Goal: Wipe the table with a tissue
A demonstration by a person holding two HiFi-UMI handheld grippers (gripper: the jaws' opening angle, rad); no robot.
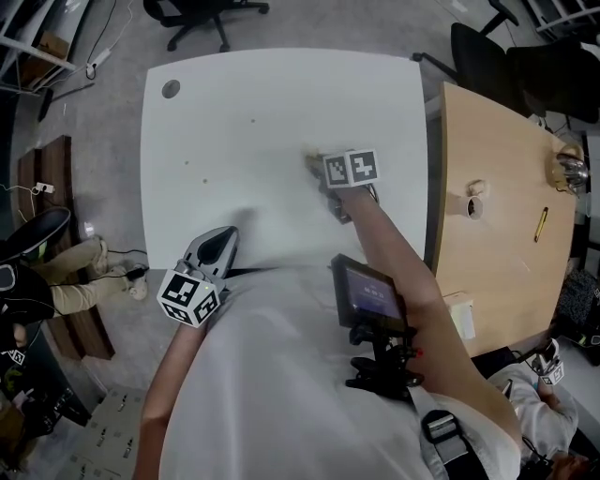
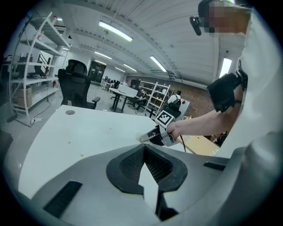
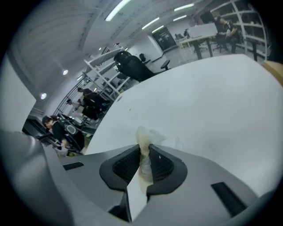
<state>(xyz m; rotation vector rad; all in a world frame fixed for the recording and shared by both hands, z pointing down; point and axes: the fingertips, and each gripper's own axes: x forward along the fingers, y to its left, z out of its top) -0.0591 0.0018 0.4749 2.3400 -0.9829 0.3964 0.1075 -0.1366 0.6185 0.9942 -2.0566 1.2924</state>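
The right gripper (image 1: pixel 322 172) reaches out over the middle of the white table (image 1: pixel 281 94), its 2 jaws pinched on a crumpled tissue (image 1: pixel 310 159). In the right gripper view the tissue (image 3: pixel 142 137) stands clamped between the dark pads of this gripper (image 3: pixel 144 152). Its loose end spills ahead of the jaws onto the table (image 3: pixel 212 97) and touches the top. The tissue looks yellowish where it is gripped and whiter where it spreads. The left gripper view shows the same from the side: the right gripper (image 2: pixel 152 137) is tilted low, with the tissue (image 2: pixel 143 139) at its tip against the table (image 2: pixel 66 137).

The left gripper (image 1: pixel 223 238) hangs at the near edge of the table, left of the right one and well apart from it. In its own view the jaws of the left gripper (image 2: pixel 144 150) are together with nothing between them.

A round hole (image 1: pixel 171 89) sits near the far left corner of the table, and a few small specks (image 1: pixel 252 120) dot its far half. Just beside the table on the right stands a wooden desk (image 1: pixel 497 272) with a tape roll (image 1: pixel 475 206) and a yellow pen (image 1: pixel 542 223). A chair (image 1: pixel 202 14) stands beyond the far edge.
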